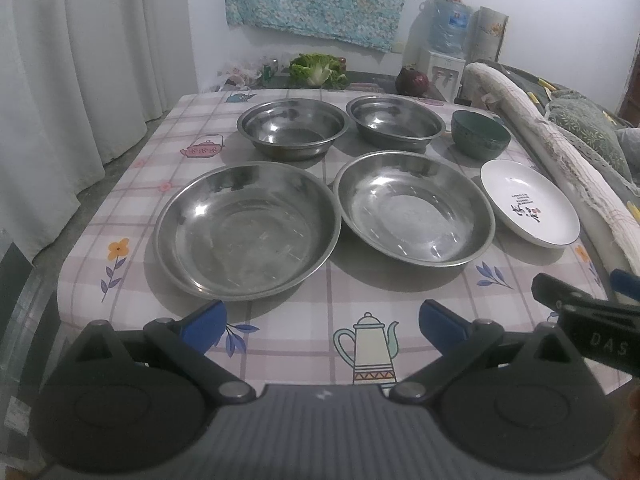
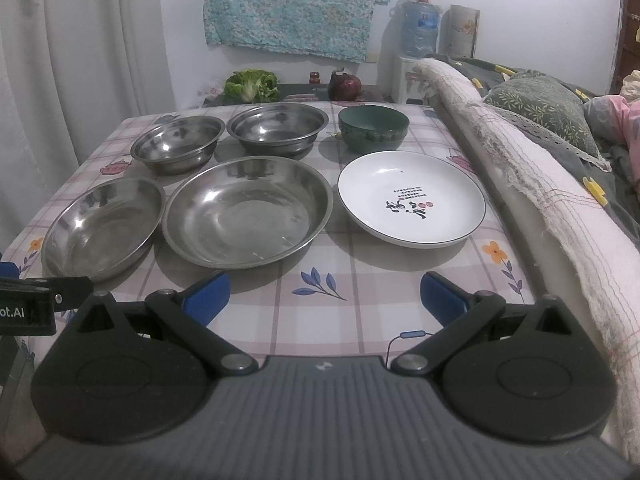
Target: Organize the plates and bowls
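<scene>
Tableware sits in two rows on the checked pink tablecloth (image 1: 280, 336): at the back, two deep round steel bowls (image 1: 292, 128) (image 1: 396, 120) and a dark green ceramic bowl (image 1: 480, 134); at the front, two wide shallow steel plates (image 1: 246, 232) (image 1: 414, 208) and a white ceramic plate with black lettering (image 1: 530, 204). The left gripper (image 1: 322, 324) and right gripper (image 2: 324, 296) hover over the table's near edge, blue-tipped fingers spread wide and grasping nothing

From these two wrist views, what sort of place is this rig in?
Most likely a lived-in home room, a bedroom doubling as a dining space. Cues: a patterned tablecloth under steel and ceramic dishes, bedding with a pillow right beside the table, and a water dispenser against the far wall.
</scene>
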{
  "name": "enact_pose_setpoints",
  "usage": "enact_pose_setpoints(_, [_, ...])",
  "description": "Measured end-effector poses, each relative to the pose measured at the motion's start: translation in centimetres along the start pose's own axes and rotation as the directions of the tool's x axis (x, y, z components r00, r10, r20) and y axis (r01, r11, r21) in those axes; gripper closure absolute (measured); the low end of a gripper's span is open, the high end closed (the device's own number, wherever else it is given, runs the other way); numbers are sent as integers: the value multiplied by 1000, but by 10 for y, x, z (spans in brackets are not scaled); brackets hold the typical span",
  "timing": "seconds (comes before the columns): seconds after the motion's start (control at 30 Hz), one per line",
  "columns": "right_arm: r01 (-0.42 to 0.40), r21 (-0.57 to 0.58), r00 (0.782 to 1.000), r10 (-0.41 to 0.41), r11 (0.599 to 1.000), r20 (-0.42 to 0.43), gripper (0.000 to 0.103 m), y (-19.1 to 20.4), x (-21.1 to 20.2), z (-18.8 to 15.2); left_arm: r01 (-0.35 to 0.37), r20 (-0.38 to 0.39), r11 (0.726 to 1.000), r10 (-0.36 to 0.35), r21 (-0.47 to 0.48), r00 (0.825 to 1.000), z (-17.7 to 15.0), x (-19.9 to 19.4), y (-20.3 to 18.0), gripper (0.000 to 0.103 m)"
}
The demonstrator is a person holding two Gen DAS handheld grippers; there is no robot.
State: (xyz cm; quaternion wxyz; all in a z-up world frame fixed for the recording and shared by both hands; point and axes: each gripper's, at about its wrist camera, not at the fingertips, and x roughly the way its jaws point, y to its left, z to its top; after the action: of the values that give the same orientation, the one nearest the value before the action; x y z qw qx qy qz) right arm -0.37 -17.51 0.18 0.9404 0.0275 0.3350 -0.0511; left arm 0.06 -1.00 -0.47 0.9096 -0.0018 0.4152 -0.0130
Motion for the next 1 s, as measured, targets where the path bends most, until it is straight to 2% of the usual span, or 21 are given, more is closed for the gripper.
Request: enact_pose_setpoints(1.0, [-2, 0, 1000, 2, 1000, -1, 1, 1, -1, 2, 1, -1, 1000, -1, 0, 1000, 0, 0, 1, 0])
